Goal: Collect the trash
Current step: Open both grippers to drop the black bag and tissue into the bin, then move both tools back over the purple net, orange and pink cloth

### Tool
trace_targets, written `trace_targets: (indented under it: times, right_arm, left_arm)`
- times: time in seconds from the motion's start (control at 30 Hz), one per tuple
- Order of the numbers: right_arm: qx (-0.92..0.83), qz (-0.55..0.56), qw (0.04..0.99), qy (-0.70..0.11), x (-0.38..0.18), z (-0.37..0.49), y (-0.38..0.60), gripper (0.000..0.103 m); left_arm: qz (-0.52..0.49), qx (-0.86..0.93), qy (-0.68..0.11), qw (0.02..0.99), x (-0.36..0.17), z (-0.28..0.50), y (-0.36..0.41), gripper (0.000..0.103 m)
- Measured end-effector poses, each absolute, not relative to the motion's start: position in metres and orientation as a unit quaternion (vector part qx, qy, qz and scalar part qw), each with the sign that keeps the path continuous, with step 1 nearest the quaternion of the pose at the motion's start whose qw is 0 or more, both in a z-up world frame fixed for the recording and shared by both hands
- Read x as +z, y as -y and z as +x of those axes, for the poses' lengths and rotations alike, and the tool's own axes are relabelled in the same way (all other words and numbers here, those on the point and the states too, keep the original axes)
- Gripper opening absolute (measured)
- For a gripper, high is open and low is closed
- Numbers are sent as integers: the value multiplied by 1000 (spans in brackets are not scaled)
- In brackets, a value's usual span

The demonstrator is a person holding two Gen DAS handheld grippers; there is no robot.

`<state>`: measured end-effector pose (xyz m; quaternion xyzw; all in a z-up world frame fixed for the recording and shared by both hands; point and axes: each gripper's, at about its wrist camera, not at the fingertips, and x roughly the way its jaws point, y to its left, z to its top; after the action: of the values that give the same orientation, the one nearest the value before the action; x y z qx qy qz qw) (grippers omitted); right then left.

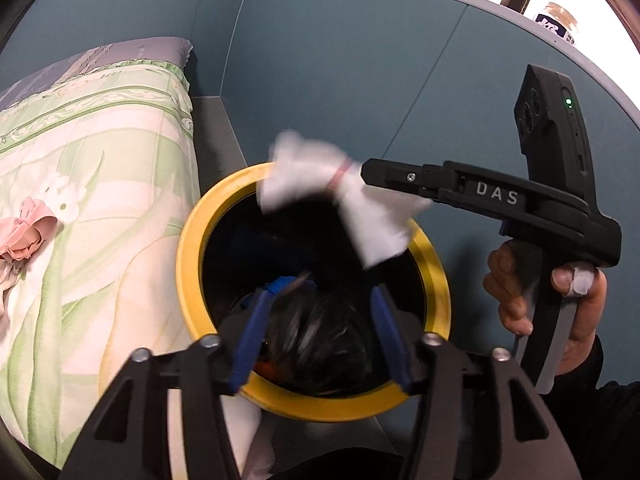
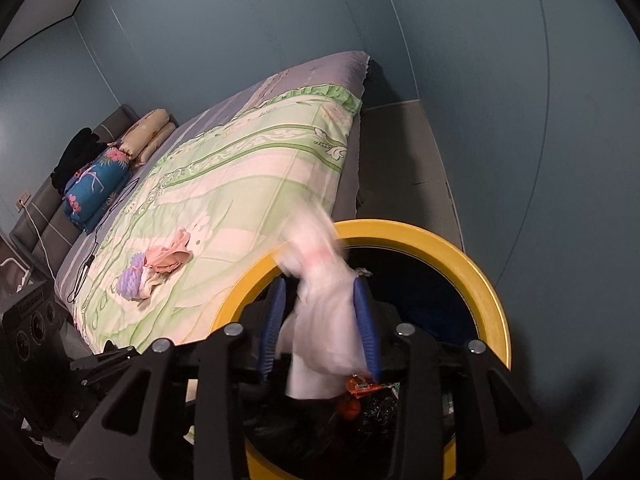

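Observation:
A yellow-rimmed bin (image 1: 192, 248) (image 2: 492, 300) with a dark inside stands beside the bed, and both grippers hang over its mouth. My left gripper (image 1: 320, 294) has its blue fingers apart. A blurred dark crinkled thing (image 1: 320, 332) lies between and below them, and the pads do not press on it. My right gripper (image 1: 366, 172) (image 2: 319, 284) reaches in from the right, gripped by a hand (image 1: 580, 312). A blurred white wad with a pink band (image 1: 320, 176) (image 2: 320, 320) sits between its parted fingers, with a gap on the left side. An orange wrapper (image 2: 360, 388) lies in the bin.
The bed (image 1: 100, 160) (image 2: 240, 168) with a green floral cover runs along the bin's left side. It carries a pink cloth (image 1: 28, 228) (image 2: 168, 258), a purple ball (image 2: 130, 282) and pillows (image 2: 96, 188). Blue walls stand close behind, and a bottle (image 1: 558, 20) is on the ledge.

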<state>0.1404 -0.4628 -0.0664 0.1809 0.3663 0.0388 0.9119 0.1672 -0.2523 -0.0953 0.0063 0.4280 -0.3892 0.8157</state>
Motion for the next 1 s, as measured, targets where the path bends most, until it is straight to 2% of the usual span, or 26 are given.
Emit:
trace_targets:
  times: [0.1, 0.23, 0.37, 0.83, 1.0]
  right_arm:
    - [33, 186, 913, -361, -65, 139, 467, 42]
    - [26, 186, 919, -347, -58, 135, 472, 44]
    - [24, 183, 927, -326, -48, 131, 473, 54]
    - [66, 145, 941, -297, -19, 143, 437, 71]
    - [97, 113, 941, -303, -9, 163, 403, 73]
  left_arm:
    - [-2, -391, -427, 816, -94, 165, 248, 62]
    - [-12, -385, -422, 821, -88, 165, 240, 70]
    - [-23, -374, -409, 832, -77, 172, 230, 77]
    - [-32, -296, -348, 889, -39, 191, 159, 85]
    - [-23, -261, -335, 905, -33, 194, 126, 85]
